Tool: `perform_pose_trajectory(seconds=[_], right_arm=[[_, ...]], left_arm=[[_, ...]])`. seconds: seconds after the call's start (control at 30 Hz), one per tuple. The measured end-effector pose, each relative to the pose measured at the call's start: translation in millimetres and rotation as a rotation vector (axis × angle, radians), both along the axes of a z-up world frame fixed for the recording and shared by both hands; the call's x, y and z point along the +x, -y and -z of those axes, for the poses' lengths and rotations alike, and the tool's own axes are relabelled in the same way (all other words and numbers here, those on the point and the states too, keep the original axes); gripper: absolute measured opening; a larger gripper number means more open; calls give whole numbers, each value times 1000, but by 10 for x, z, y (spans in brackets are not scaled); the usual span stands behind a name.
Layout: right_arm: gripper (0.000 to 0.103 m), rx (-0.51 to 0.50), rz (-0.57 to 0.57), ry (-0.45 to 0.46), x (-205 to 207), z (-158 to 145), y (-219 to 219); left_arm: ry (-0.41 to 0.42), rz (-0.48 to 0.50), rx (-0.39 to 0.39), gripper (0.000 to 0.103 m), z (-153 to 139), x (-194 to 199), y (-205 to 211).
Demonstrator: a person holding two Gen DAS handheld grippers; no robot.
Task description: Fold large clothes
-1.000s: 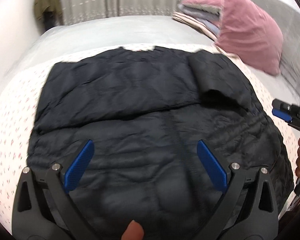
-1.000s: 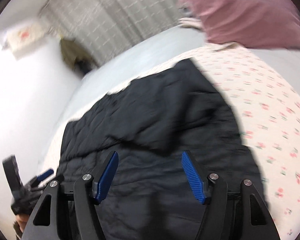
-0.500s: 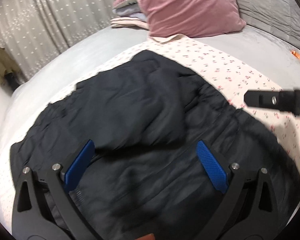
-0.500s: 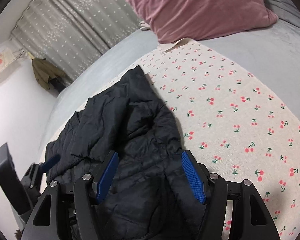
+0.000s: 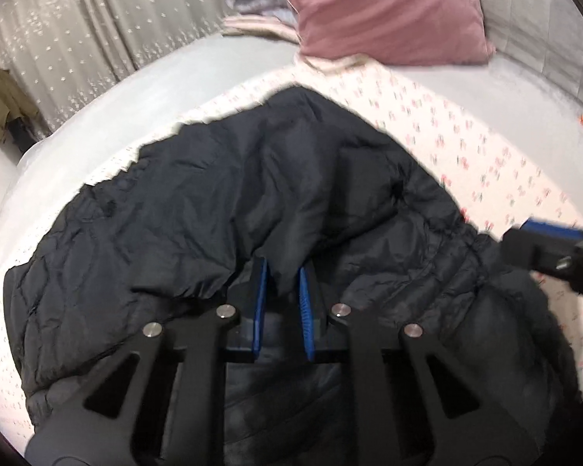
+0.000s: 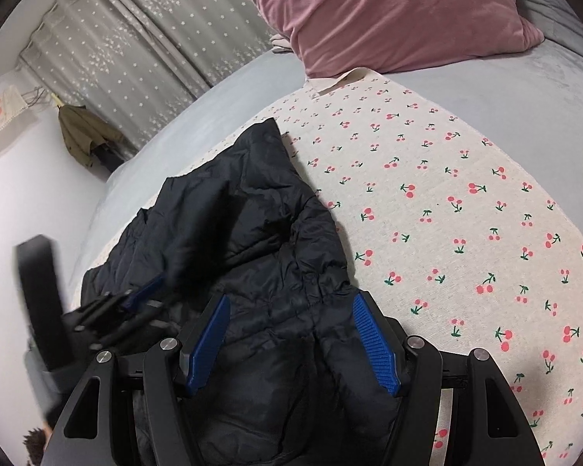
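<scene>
A black puffer jacket (image 5: 276, 202) lies on a cherry-print cloth (image 5: 466, 143) on the bed. My left gripper (image 5: 283, 272) is shut on a fold of the jacket near its middle front edge. In the right wrist view the jacket (image 6: 252, 233) is bunched, and my right gripper (image 6: 291, 318) is open with its blue pads either side of the jacket's near hem. The right gripper also shows at the right edge of the left wrist view (image 5: 552, 248). The left gripper shows blurred at the left of the right wrist view (image 6: 136, 303).
A pink pillow (image 6: 388, 15) and a stack of folded textiles (image 5: 260, 11) lie at the head of the grey bed (image 6: 505, 89). Starred curtains (image 6: 144, 39) and an olive coat (image 6: 85, 132) are behind. The cherry cloth (image 6: 466, 233) extends right of the jacket.
My left gripper has closed from wide open onto a fold of the jacket. Both grippers have moved in closer to the jacket's near edge.
</scene>
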State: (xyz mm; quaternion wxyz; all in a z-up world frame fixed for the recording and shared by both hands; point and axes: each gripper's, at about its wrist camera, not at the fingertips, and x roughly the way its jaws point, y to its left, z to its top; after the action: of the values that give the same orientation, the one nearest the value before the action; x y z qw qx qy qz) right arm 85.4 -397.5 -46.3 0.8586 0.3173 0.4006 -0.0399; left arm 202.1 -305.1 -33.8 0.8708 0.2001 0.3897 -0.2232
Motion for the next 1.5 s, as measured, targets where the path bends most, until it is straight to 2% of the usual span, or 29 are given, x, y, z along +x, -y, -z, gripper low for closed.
perform_pose_trajectory(seconds=[0.23, 0.3, 0.4, 0.47, 0.5, 0.53, 0.63, 0.73, 0.83, 0.97, 1.0, 1.03, 1.07, 1.1, 1.13, 1.17, 1.23, 1.33, 1.4, 1.43, 1.5], right_arm=[[67, -7, -2, -2, -8, 3, -37], [67, -7, -1, 1, -13, 0, -41], [67, -4, -1, 1, -1, 3, -52], [67, 0, -1, 1, 10, 5, -59], [67, 1, -1, -1, 16, 8, -63], [67, 3, -1, -2, 21, 12, -66], [67, -2, -2, -3, 42, 14, -71], [67, -23, 1, -6, 72, 28, -62], [67, -37, 11, -16, 111, 69, -40], [67, -70, 4, -37, 184, 146, -53], [67, -75, 3, -42, 200, 161, -61], [67, -85, -2, -52, 227, 186, -73], [67, -91, -4, -59, 244, 206, -80], [67, -95, -6, -65, 258, 226, -85], [67, -100, -8, -71, 271, 245, -87], [67, -106, -10, -76, 279, 258, -89], [67, -120, -9, -83, 289, 274, -87], [67, -131, -2, -94, 299, 299, -66], [67, -128, -2, -100, 304, 317, -69], [67, -129, -4, -101, 307, 320, -77], [67, -138, -9, -103, 310, 316, -100]], left_arm=[[-9, -115, -244, 10, -571, 116, -799], [-20, -165, -281, 10, -630, 197, -1084], [-9, -279, -296, 12, -620, 333, -1548], [-23, -385, -301, 30, -521, 443, -1895], [-39, -424, -311, 52, -469, 489, -2026], [-56, -463, -342, 66, -412, 522, -2182], [-123, -522, -473, 71, -245, 603, -2502], [-184, -549, -564, 76, -70, 723, -2587], [-214, -521, -548, 76, 96, 889, -2423], [-193, -485, -508, 75, 232, 1118, -2236], [-181, -484, -510, 69, 259, 1172, -2238], [-178, -489, -510, 51, 286, 1221, -2221], [-187, -484, -516, 37, 298, 1253, -2222], [-201, -471, -518, 17, 302, 1272, -2208], [-194, -461, -506, 14, 272, 1246, -2201], [-160, -453, -469, 12, 221, 1180, -2164], [-141, -465, -421, 9, 164, 1047, -2152], [-202, -504, -402, 9, 186, 862, -2204], [-215, -491, -320, 11, 256, 812, -2147], [-212, -471, -254, 15, 305, 810, -2089], [-188, -440, -180, 20, 345, 797, -2013]])
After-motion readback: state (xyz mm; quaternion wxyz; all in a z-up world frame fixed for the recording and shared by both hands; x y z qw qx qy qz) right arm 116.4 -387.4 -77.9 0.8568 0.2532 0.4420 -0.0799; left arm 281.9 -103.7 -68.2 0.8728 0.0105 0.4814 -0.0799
